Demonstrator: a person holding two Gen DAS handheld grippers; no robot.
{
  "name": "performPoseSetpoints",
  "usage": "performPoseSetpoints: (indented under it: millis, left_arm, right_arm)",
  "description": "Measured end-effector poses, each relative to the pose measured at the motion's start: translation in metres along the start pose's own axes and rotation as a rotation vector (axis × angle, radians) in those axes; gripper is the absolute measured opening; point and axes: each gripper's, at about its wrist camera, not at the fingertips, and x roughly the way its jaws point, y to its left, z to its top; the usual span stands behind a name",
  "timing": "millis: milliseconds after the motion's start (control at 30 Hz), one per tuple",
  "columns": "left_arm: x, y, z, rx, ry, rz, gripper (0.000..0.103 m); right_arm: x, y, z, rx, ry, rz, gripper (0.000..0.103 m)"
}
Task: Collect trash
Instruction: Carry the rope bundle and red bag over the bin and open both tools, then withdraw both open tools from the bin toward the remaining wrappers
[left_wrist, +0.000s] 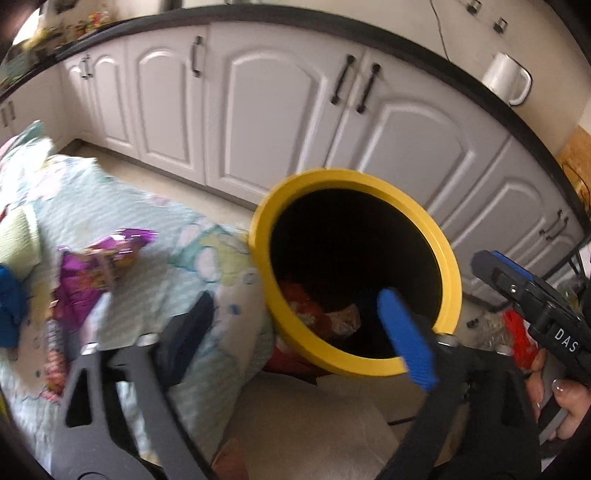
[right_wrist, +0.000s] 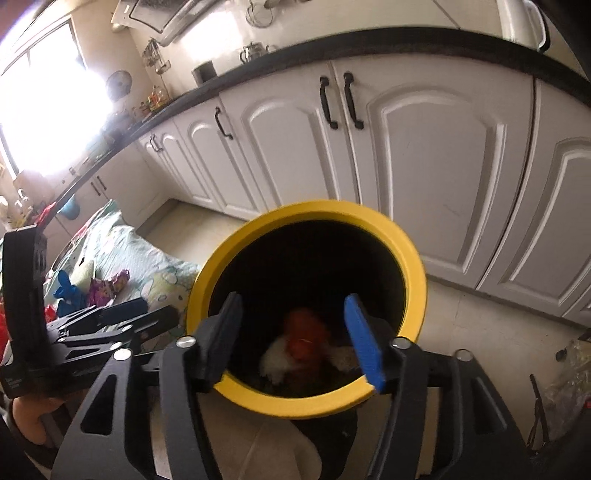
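A black bin with a yellow rim (right_wrist: 413, 254) stands on the floor before white cabinets (right_wrist: 443, 166). At its bottom lies crumpled trash (right_wrist: 306, 336), orange-red and pale. The right gripper (right_wrist: 299, 336) hangs over its mouth, jaws parted, empty. The left gripper (left_wrist: 295, 332) is spread wide, empty, beside a purple wrapper (left_wrist: 107, 258) on a patterned cloth (left_wrist: 166, 229).

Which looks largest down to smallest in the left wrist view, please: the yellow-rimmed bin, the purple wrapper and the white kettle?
1. Yellow-rimmed bin, by far the largest.
2. Purple wrapper on the bedspread.
3. White kettle on the counter, though it stands much farther from the camera, so its true rank against the wrapper is unsure.
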Motion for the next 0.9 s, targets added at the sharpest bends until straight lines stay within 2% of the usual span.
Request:
performPoseSetpoints:
  millis: [167,267,900]
  left_arm:
    - [-0.027,0.015,-0.003,-0.030,-0.067,0.035,0.092]
    - [-0.041,0.022,-0.004,-0.037,-0.101,0.051,0.092]
    - [-0.120,0.065,-0.018,-0.115,-0.271,0.153,0.092]
  right_arm:
    - [-0.011,0.013,0.002,-0.037,-0.061,-0.020,0.073]
    - [-0.015,0.021,0.003,-0.057,-0.085,-0.018,0.075]
    - [-0.039,0.078,0.000,-0.171,-0.159,0.056,0.077]
